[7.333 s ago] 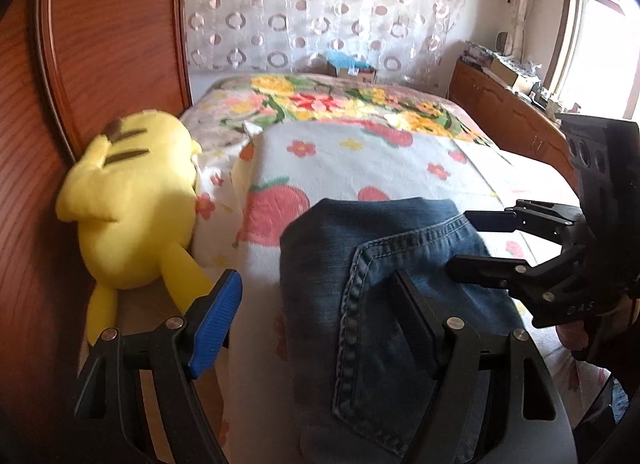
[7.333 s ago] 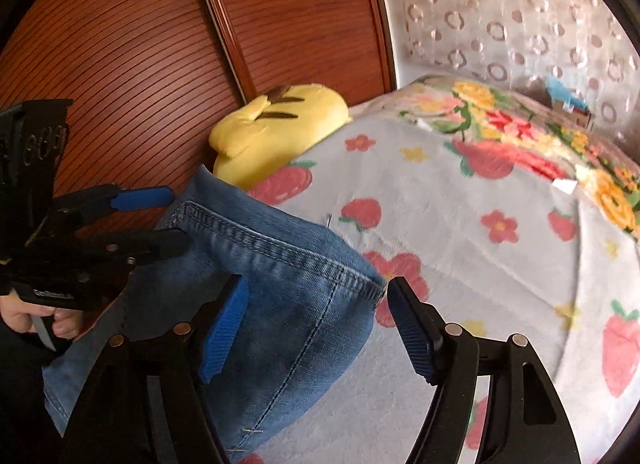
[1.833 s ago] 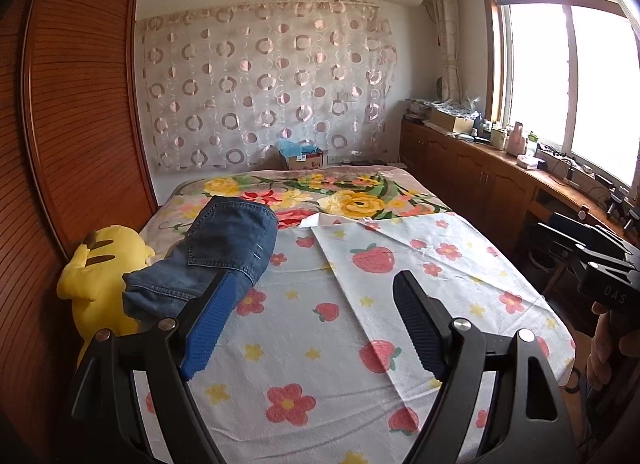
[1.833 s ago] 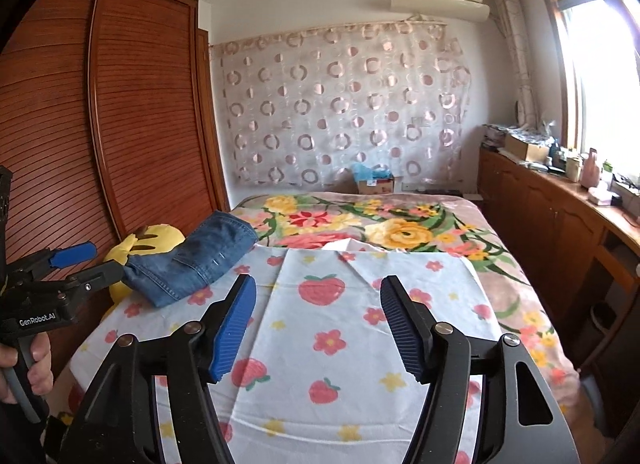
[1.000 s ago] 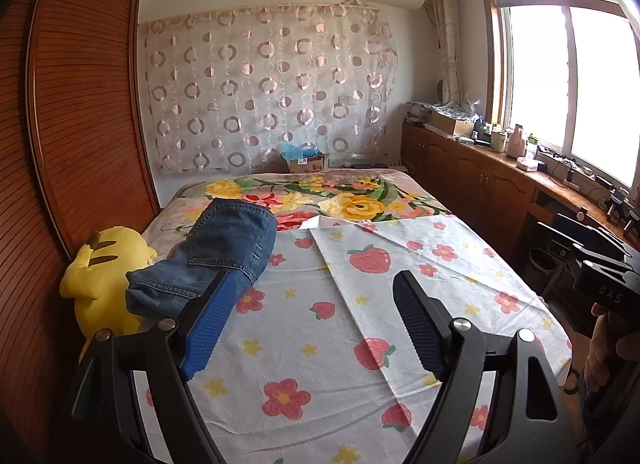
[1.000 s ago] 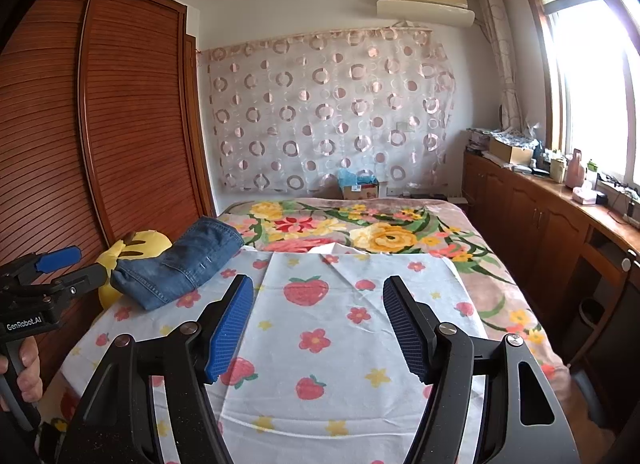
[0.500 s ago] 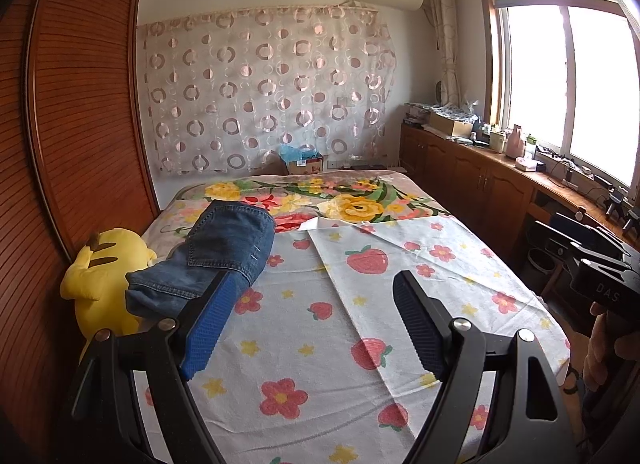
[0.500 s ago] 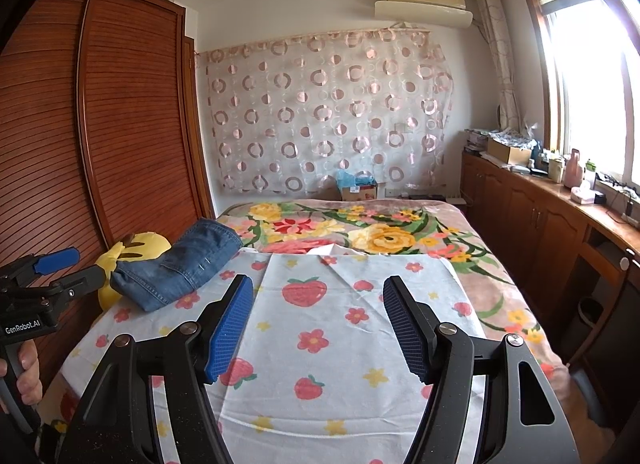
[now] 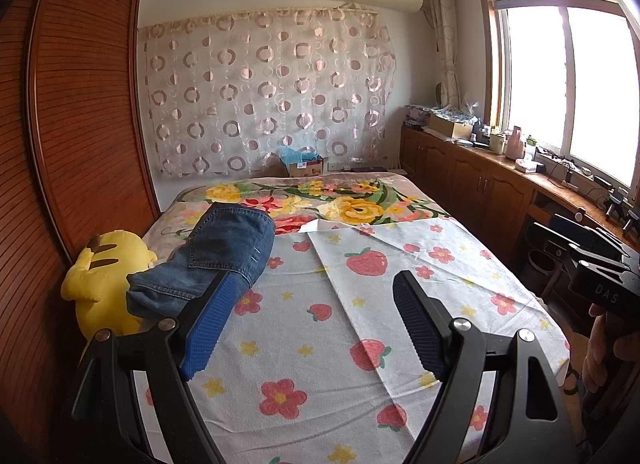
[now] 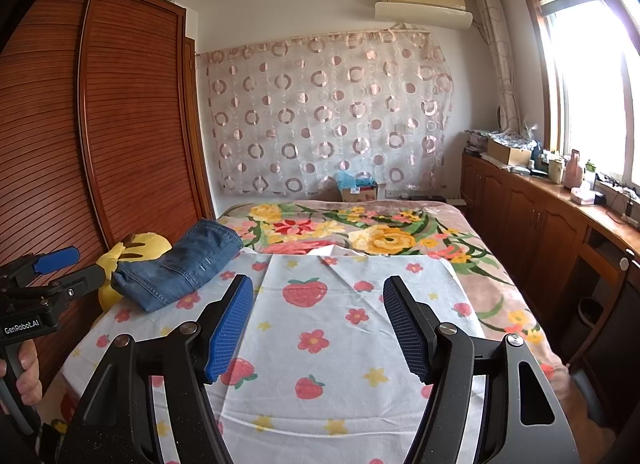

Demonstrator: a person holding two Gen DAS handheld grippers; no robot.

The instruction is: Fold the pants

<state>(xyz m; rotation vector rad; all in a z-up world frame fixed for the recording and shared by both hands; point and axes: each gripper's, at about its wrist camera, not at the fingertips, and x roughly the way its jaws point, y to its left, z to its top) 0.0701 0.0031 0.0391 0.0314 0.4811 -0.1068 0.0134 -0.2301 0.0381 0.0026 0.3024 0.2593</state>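
Presently: folded jeans (image 9: 224,260) at bed's (image 9: 304,336) left edge, partly hiding yellow plush (image 9: 102,284); left gripper (image 9: 308,324) and right gripper (image 10: 318,324) fingers wide, empty; right hand (image 9: 604,352) cropped.

Daylit bedroom, sharp but strongly bent by the fisheye.
Sun floods in through the window (image 9: 560,91) on the right, blown out to white with a hazy flare along that edge in both views. The bed (image 10: 360,328) is evenly lit with soft, faint shadows. The wooden wardrobe (image 10: 100,135) bows outward, and the corners fall to black vignette.
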